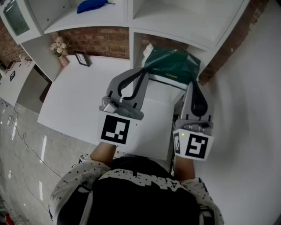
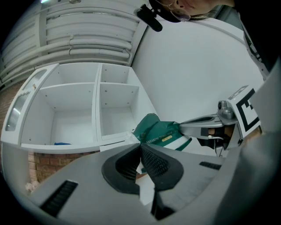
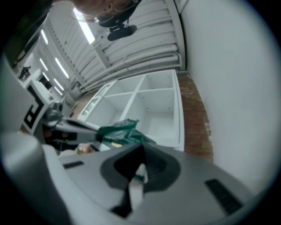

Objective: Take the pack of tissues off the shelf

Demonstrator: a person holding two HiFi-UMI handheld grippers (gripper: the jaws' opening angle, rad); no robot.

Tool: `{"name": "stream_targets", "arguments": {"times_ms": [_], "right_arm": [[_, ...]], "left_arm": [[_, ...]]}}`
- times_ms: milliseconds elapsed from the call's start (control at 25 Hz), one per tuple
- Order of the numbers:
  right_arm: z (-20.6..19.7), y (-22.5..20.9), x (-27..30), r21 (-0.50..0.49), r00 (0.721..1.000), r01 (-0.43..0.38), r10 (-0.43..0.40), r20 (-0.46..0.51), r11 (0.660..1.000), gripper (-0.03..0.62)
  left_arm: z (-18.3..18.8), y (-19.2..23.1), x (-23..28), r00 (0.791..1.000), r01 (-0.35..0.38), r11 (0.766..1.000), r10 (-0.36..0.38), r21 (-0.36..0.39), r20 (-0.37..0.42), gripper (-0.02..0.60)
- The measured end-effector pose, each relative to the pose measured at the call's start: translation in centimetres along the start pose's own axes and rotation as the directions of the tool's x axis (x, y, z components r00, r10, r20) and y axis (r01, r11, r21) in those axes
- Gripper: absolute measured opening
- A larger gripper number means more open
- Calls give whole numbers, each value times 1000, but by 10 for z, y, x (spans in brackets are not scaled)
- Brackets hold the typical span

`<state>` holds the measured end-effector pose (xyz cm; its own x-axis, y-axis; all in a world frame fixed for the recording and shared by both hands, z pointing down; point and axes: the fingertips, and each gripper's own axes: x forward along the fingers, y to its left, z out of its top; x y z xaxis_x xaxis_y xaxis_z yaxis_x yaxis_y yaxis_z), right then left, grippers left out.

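The pack of tissues (image 1: 173, 66) is dark green with a white band. It hangs between my two grippers in front of the lower right compartment of the white shelf (image 1: 131, 26). My left gripper (image 1: 143, 70) is shut on the pack's left edge, and my right gripper (image 1: 193, 82) is shut on its right edge. In the left gripper view the jaws (image 2: 140, 148) meet at the wrapper, and the pack (image 2: 160, 132) spreads beyond them. The right gripper view shows its closed jaws (image 3: 141, 151) with a bit of green wrapper between them, the pack (image 3: 118, 132) just ahead.
A white tabletop (image 1: 79, 101) lies under the shelf, against a brick wall (image 1: 101, 41). A small picture frame (image 1: 82, 58) and a vase of flowers (image 1: 60, 47) stand at its back left. Something blue (image 1: 92, 5) lies on an upper shelf. A white wall (image 1: 254, 110) runs along the right.
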<state>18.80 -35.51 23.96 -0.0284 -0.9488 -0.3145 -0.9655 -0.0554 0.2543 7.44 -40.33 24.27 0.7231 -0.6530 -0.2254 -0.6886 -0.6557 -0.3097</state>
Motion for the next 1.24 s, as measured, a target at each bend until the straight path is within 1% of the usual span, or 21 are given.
{"name": "stream_targets", "arguments": {"times_ms": [240,520,680,1080,1240], "right_arm": [[-2,1,1,1,1000,-7,7,-3,1000,29],[-1,0,2,1,1000,8,-8,4,1000,29],[-2,0,1,-8,1000,3,-3,3,1000,29],[-3,0,1,-6,1000,4,-4,3,1000,29],[-3,0,2,-11,1000,0,0,1,1000,29]], "left_arm": [[0,0,0,1000,-9,1000,9,6,7,35],[-1,-1,1,1000,1,1000,-1,9,13,35],[-1,0,1,1000,-5,1000,5,4,21,35],[-3,0,1,1000,-5,1000,5,7,16,35],[-3,1,2,1000,-10,1000,10,-3,16,35]]}}
